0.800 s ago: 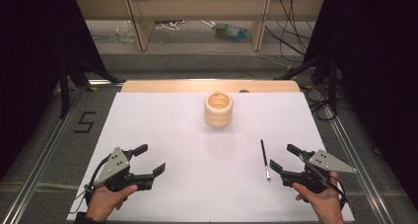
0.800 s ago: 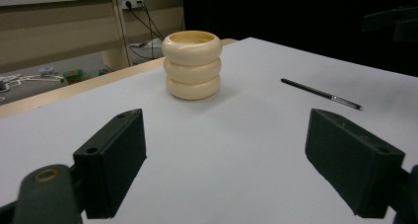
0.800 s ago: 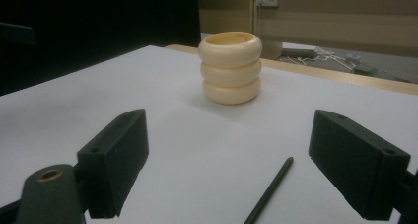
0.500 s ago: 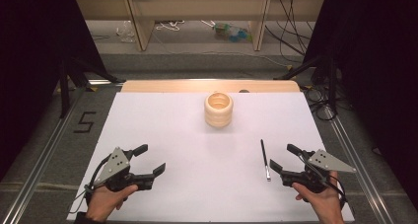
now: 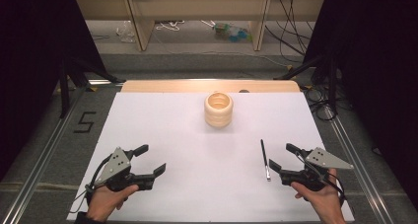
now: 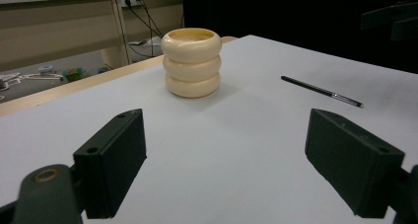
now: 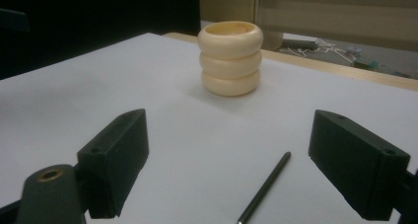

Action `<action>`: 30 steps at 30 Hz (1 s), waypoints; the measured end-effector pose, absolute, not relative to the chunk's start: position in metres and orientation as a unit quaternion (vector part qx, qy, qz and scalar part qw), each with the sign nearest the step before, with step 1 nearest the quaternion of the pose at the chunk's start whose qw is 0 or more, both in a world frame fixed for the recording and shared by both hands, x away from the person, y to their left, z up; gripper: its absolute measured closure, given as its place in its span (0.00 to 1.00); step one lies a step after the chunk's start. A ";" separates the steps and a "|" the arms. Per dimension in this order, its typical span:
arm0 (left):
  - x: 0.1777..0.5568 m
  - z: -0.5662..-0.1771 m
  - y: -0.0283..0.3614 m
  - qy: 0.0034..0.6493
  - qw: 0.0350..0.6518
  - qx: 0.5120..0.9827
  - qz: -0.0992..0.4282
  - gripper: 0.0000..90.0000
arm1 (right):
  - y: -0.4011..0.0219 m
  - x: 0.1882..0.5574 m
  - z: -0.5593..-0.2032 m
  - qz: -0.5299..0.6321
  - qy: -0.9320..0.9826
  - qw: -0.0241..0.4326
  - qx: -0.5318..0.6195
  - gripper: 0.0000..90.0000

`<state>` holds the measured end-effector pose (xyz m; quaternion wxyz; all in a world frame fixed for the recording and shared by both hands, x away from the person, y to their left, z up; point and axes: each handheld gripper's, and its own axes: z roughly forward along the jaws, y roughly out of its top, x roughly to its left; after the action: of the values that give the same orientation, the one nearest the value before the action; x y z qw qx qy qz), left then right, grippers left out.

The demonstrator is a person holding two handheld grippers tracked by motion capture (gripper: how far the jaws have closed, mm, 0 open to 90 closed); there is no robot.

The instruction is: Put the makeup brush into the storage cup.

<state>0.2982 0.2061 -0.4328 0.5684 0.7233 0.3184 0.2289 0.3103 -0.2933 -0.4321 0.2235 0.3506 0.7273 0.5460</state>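
A cream ribbed cup [image 5: 218,109] made of three stacked rings stands upright at the far middle of the white table [image 5: 162,125]; I also see the cup [image 6: 191,62] in the left gripper view and the cup [image 7: 230,57] in the right gripper view. A thin black pen [image 5: 265,159] lies flat on the table just left of my right gripper [image 5: 283,157]. The pen [image 7: 263,188] lies between that gripper's open jaws, untouched. My left gripper [image 5: 150,160] rests low at the near left, open and empty. The pen [image 6: 321,91] shows far off to its right.
A wooden strip [image 5: 162,86] runs along the table's far edge. Beyond it stand wooden furniture legs [image 5: 140,24] with loose cables and clutter [image 5: 231,31] on the floor. Metal rails [image 5: 44,160] flank the table; a "5" mark [image 5: 85,122] sits at the left.
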 end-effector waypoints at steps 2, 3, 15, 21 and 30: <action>0.298 -0.433 0.206 0.319 0.568 0.723 0.228 0.17 | -0.293 0.312 -0.432 0.536 0.734 0.222 0.353 0.18; 0.298 -0.433 0.205 0.321 0.568 0.723 0.227 0.17 | -0.291 0.313 -0.431 0.528 0.739 0.220 0.357 0.18; 0.299 -0.433 0.205 0.318 0.566 0.726 0.230 0.17 | -0.283 0.321 -0.426 0.482 0.774 0.218 0.348 0.19; 0.299 -0.434 0.206 0.316 0.563 0.727 0.233 0.17 | -0.284 0.330 -0.421 0.470 0.780 0.222 0.349 0.21; 0.299 -0.434 0.206 0.322 0.565 0.724 0.230 0.17 | -0.283 0.342 -0.416 0.447 0.791 0.211 0.360 0.21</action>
<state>0.2993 0.2060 -0.4341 0.5649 0.7239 0.3221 0.2304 0.3418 -0.2835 -0.4160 0.2106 0.3597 0.7912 0.4474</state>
